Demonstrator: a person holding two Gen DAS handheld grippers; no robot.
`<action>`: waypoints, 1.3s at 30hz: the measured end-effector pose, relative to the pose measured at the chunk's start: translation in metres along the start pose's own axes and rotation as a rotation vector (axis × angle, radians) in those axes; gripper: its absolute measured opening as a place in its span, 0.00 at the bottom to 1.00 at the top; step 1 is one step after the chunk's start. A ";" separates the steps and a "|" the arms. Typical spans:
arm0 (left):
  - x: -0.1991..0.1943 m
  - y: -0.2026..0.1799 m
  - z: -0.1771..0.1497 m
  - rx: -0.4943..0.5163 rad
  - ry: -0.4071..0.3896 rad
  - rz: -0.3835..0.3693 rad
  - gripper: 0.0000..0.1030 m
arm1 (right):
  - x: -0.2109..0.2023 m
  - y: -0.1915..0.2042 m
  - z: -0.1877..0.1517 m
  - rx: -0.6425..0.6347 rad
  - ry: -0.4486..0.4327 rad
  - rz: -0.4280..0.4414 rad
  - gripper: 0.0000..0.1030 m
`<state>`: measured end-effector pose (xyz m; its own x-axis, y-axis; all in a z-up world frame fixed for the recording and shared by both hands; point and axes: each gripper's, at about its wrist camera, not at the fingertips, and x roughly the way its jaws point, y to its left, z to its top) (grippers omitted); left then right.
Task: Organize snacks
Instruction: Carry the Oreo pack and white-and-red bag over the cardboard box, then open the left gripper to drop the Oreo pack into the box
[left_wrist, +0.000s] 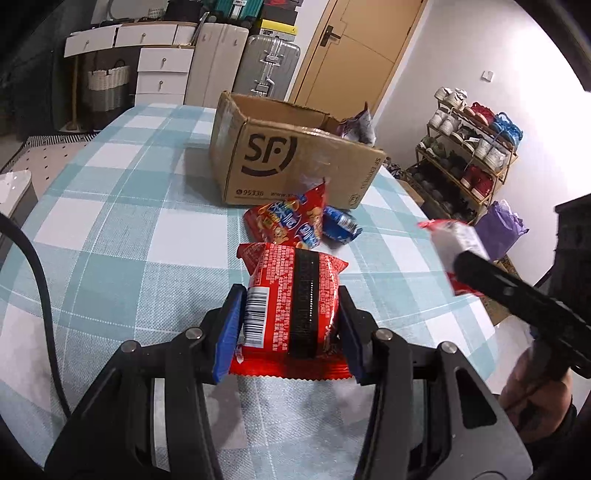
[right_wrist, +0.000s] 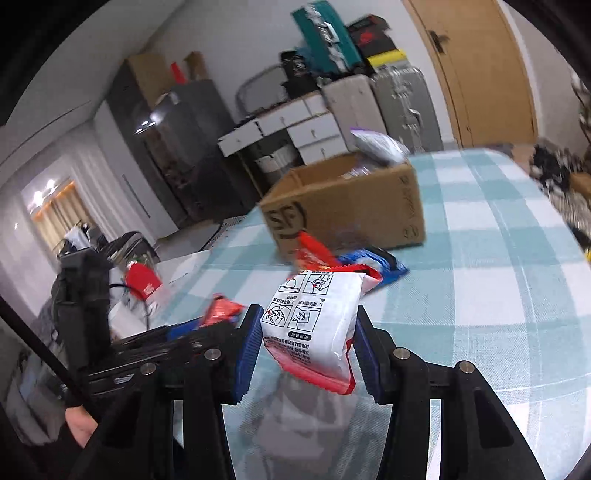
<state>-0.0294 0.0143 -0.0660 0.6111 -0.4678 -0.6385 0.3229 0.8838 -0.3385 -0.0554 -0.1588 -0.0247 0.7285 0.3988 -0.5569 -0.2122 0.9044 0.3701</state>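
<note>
Two snack packets are held above a blue-checked tablecloth (left_wrist: 110, 221), with an open cardboard box (left_wrist: 295, 162) standing farther back on it. A purple packet (left_wrist: 358, 127) is already seen poking out of the box. A red cracker bag (left_wrist: 291, 221) and a small blue packet (left_wrist: 341, 223) lie just in front of it. The left gripper (left_wrist: 290, 328) is clamped on a red packet (left_wrist: 295, 295); the right gripper (right_wrist: 306, 347) is clamped on a white-backed packet (right_wrist: 314, 325). Each packet should be carried above the box rim, then released inside, one at a time, so collisions are avoided.
</note>
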 end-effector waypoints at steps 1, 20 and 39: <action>-0.005 0.000 0.003 -0.014 -0.008 -0.016 0.44 | -0.005 0.003 0.003 -0.007 -0.007 0.002 0.47; -0.066 -0.027 0.137 0.039 -0.061 -0.015 0.44 | -0.079 0.073 0.153 -0.174 -0.132 0.050 0.47; 0.009 -0.039 0.259 0.099 -0.025 0.058 0.44 | 0.042 0.018 0.267 -0.124 -0.025 -0.016 0.47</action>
<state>0.1505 -0.0243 0.1202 0.6481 -0.4170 -0.6372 0.3554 0.9057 -0.2312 0.1450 -0.1666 0.1571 0.7482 0.3815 -0.5429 -0.2782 0.9232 0.2653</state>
